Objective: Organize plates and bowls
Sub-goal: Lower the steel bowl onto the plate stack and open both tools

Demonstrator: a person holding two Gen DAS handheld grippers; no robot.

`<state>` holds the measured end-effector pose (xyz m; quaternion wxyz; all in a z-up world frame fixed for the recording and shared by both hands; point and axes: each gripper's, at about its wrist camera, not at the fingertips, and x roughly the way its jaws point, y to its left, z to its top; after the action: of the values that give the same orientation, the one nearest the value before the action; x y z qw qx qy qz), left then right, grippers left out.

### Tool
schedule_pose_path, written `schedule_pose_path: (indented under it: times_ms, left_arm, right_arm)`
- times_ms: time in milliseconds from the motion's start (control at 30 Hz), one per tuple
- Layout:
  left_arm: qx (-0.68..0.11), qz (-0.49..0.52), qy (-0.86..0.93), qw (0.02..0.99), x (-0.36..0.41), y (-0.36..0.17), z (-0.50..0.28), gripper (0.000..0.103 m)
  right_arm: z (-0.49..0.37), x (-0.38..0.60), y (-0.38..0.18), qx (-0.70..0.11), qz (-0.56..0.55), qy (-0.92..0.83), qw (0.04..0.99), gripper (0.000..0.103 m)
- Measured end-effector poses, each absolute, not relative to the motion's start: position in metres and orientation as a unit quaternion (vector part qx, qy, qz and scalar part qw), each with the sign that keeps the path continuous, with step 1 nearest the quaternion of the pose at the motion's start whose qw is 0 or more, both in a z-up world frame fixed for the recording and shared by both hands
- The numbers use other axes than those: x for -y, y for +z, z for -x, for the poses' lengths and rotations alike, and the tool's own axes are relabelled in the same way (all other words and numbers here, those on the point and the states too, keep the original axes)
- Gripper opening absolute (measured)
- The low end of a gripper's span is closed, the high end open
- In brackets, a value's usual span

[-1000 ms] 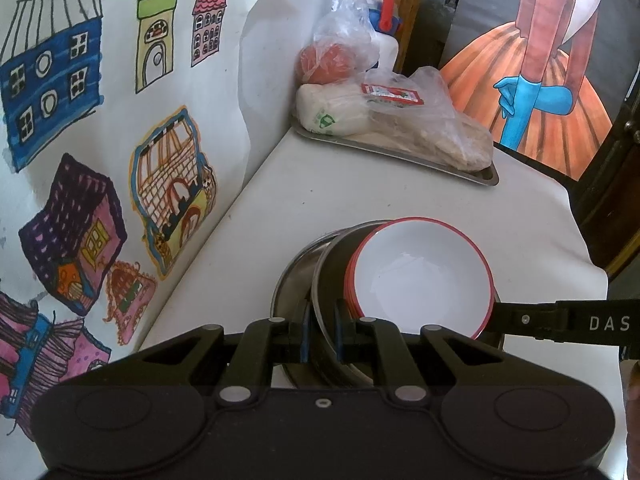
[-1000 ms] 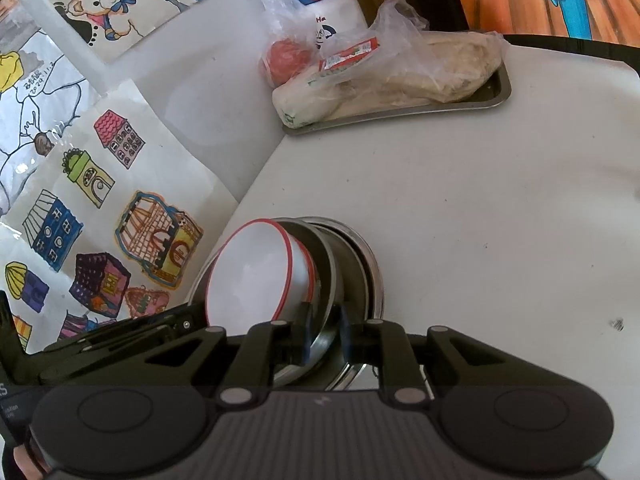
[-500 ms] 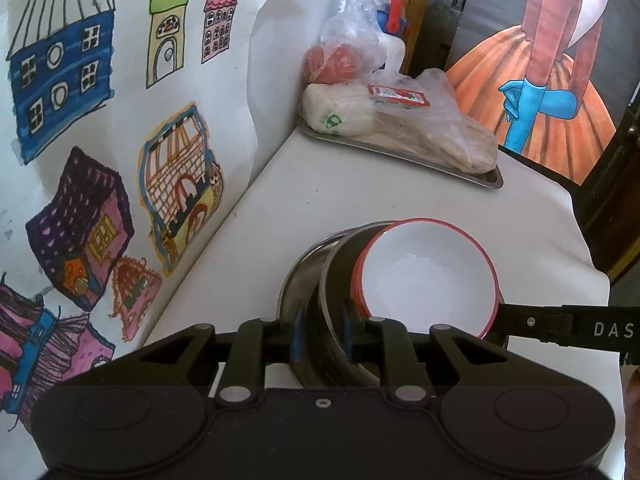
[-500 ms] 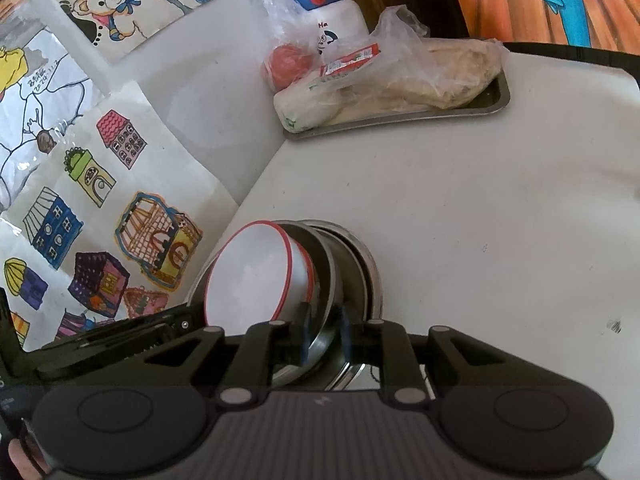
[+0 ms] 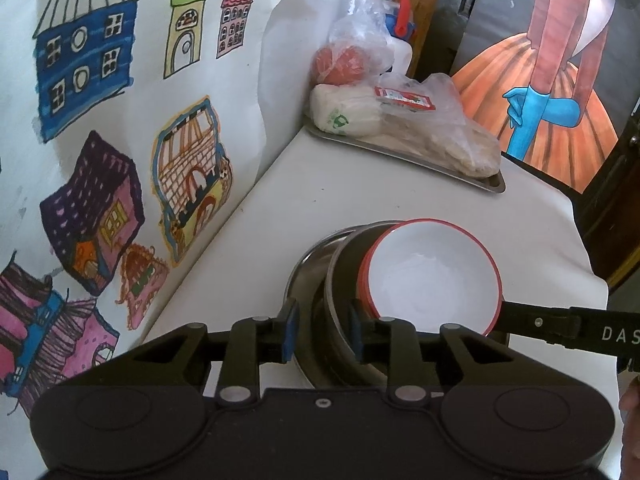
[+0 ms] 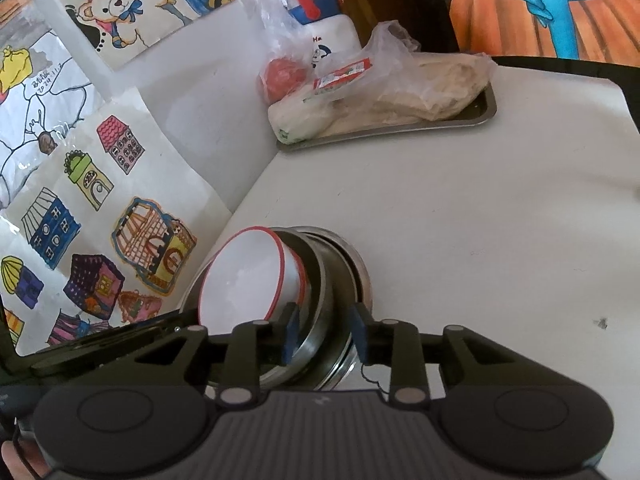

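A: Where's the stack?
B: The red-rimmed white bowl [image 5: 432, 280] sits nested in steel bowls [image 5: 340, 276] by the table's [image 5: 360, 200] wall edge.
A: Grippers?
B: Left gripper [image 5: 322, 330] and right gripper [image 6: 324, 334] straddle the steel rims, jaws opening, pads off.

Each hand-held tool is black plastic. The left gripper [image 5: 322, 334] has two angular finger arms with triangular cut-outs, silver screw heads at the pivots, blue pads on the inner faces of its fingertips [image 5: 289, 332] and a rounded housing with two shallow discs. The right gripper [image 6: 325, 334] is alike, but its housing carries a ribbed grey panel, and a thin black cable loops just below its right finger. Seen from the left, its arm bears white letters "DAS".
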<state>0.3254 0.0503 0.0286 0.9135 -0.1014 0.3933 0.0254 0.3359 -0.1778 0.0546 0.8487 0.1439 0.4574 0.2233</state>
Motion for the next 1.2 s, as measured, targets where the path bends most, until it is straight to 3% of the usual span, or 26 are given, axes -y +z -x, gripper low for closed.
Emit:
schedule_pose_path:
  times_ms: [233, 533, 1200]
  left_arm:
    - [-0.392, 0.099, 0.027, 0.914, -0.049, 0.029, -0.324, 0.031]
    - [-0.392, 0.103, 0.035, 0.913, -0.054, 0.028, -0.323, 0.045]
    - [-0.392, 0.112, 0.043, 0.912, -0.06, 0.026, -0.322, 0.057]
  right_arm:
    - [-0.33, 0.175, 0.059, -0.447, -0.13, 0.217, 0.858, 0.037]
    - [-0.33, 0.177, 0.057, -0.445, -0.135, 0.213, 0.859, 0.043]
    - [-0.326, 0.179, 0.06, -0.433, -0.128, 0.207, 0.868, 0.057]
